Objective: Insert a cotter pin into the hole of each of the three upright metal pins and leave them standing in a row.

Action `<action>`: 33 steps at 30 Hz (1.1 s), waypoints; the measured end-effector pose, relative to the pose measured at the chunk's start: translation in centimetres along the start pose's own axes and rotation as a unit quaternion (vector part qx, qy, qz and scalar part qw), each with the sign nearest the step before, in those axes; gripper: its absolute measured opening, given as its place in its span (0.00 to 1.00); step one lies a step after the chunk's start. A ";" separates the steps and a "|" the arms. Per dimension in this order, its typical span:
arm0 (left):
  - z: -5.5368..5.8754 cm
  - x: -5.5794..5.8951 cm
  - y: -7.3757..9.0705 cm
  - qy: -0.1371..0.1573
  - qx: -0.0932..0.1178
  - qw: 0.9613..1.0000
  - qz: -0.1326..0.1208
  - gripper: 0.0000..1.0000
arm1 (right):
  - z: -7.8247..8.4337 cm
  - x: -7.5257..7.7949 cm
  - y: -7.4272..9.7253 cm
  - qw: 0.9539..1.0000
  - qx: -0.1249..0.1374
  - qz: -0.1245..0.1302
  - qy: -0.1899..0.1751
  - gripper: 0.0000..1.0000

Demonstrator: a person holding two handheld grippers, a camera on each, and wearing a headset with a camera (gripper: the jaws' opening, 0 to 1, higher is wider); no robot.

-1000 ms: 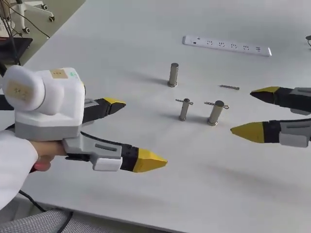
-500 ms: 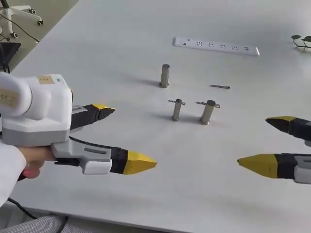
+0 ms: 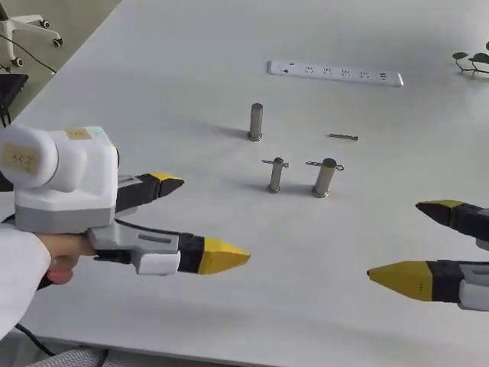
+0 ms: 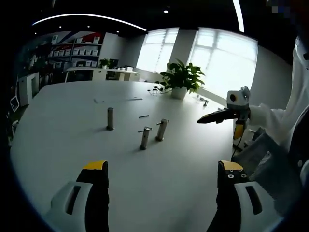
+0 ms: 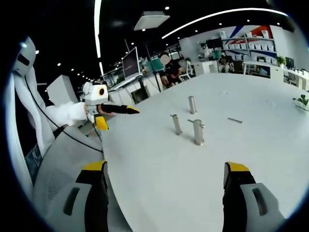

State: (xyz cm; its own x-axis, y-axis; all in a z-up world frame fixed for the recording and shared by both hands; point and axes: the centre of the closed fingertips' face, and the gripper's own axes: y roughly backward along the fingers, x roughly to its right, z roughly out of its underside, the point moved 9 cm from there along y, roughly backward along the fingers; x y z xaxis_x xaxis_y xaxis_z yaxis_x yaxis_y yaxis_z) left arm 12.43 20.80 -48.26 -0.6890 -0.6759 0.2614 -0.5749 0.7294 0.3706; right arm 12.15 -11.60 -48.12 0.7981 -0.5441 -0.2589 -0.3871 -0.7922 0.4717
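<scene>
Two of the three metal pins already carry a cotter pin: the middle pin (image 3: 276, 175) and the right pin (image 3: 325, 177) stand side by side near the centre of the tabletop (image 3: 153, 76). The bare pin (image 3: 256, 122) stands at 11 o'clock from them, out of line. The loose cotter pin (image 3: 344, 137) lies flat at 3 o'clock from the bare pin.

The right gripper (image 3: 401, 241), fingers wide apart and empty, is the nearer one. It should probably pinch the loose cotter pin by one end, leaving the rest free to thread. The left gripper (image 3: 202, 218), equally wide and empty, could steady the bare pin against toppling. Coming in from 5 o'clock means skirting the right pin. The power strip (image 3: 335, 73) at 12 o'clock and the plant (image 3: 474, 60) at 1 o'clock lie well clear.
</scene>
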 end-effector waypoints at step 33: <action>-7.4 -10.2 -11.3 -0.065 0.028 0.992 -0.104 0.36 | 1.8 -0.1 1.0 1.000 0.022 0.018 -0.009 0.93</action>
State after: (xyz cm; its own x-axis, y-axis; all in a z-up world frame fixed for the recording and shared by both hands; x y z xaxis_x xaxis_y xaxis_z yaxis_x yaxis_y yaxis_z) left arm 29.23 18.67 -48.48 -0.6013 -0.7963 0.0663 -0.7323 0.5824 0.3529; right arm 10.86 -12.85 -49.09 0.7756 -0.5765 -0.2573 -0.4354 -0.7836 0.4433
